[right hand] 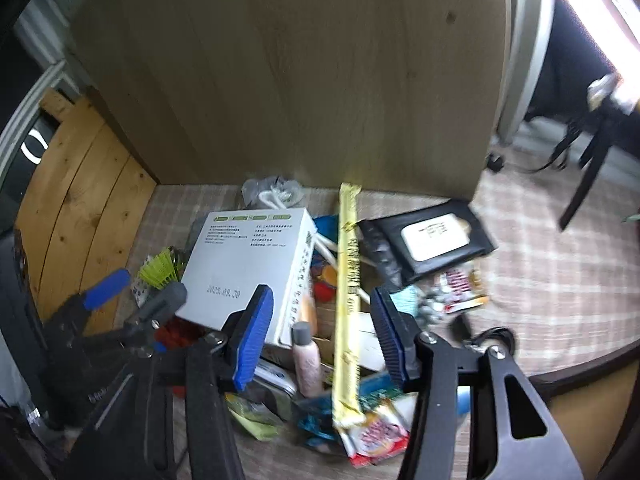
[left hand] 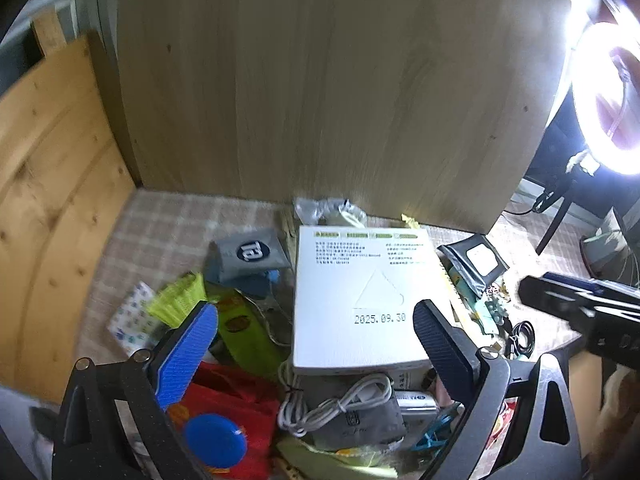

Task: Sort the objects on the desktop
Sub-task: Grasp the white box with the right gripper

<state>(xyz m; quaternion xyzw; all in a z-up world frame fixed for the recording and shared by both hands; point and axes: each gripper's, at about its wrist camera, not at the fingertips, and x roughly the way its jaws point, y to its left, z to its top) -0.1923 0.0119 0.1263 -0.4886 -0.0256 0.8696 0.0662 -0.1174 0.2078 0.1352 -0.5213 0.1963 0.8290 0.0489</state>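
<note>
A flat white cardboard box (left hand: 362, 300) printed with a date is lying on a checked tablecloth (left hand: 176, 220) in the middle of a heap of clutter, and everything else is sitting around it. The left gripper (left hand: 316, 336) is hovering over the near end of that box with its blue-padded jaws standing wide apart, nothing between the pads. Behind the box, against the upright pale wooden panel (left hand: 320, 80), a crumpled clear plastic bag (left hand: 332, 210) is lying. To the box's left a grey pouch with a round dark logo (left hand: 250, 254) is resting, and nearer the camera a bright green brush-like thing (left hand: 178, 296) is sticking out beside a red bag (left hand: 236, 396). Just in front of the box a coiled white cable (left hand: 340, 404) is lying on a grey pouch.

The right gripper (right hand: 322, 334) is hanging to the box's right with its jaws partly apart and gripping nothing; a long yellow stick-shaped packet (right hand: 347, 280) is running between the fingers beneath them, whether touched I cannot tell. A small pink bottle with a grey cap (right hand: 306, 360) is lying by the box's near right corner. Further right of the box a black wet-wipes pack with a white flap (right hand: 434, 238) is lying flat on the cloth.
</note>
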